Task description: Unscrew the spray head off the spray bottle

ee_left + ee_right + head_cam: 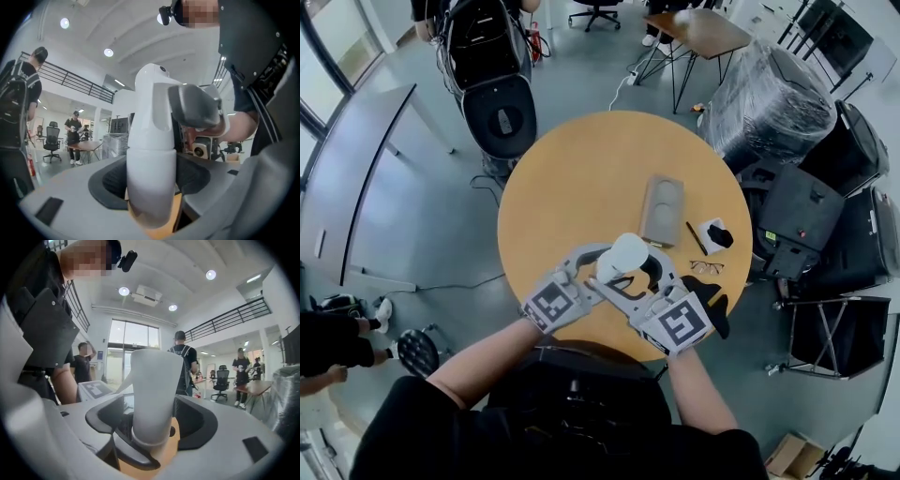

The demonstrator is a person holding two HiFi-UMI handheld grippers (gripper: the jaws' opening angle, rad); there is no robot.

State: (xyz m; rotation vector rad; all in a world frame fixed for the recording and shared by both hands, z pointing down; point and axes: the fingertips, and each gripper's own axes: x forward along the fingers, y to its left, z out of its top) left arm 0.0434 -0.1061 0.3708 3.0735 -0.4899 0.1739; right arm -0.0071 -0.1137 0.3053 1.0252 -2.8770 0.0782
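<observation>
Wooden and round, the one table [553, 178] carries a single white spray bottle [626, 253]. It stands upright near the person's edge, with its spray head [159, 103] on top. Two grippers meet at it. The left gripper [151, 185] is clamped on the bottle's lower body. The right gripper [152, 420] has its jaws spread around the bottle, pads just clear of it. Further right lie one flat tan case [661, 208], one pencil [696, 238] and one pair of glasses [706, 267].
</observation>
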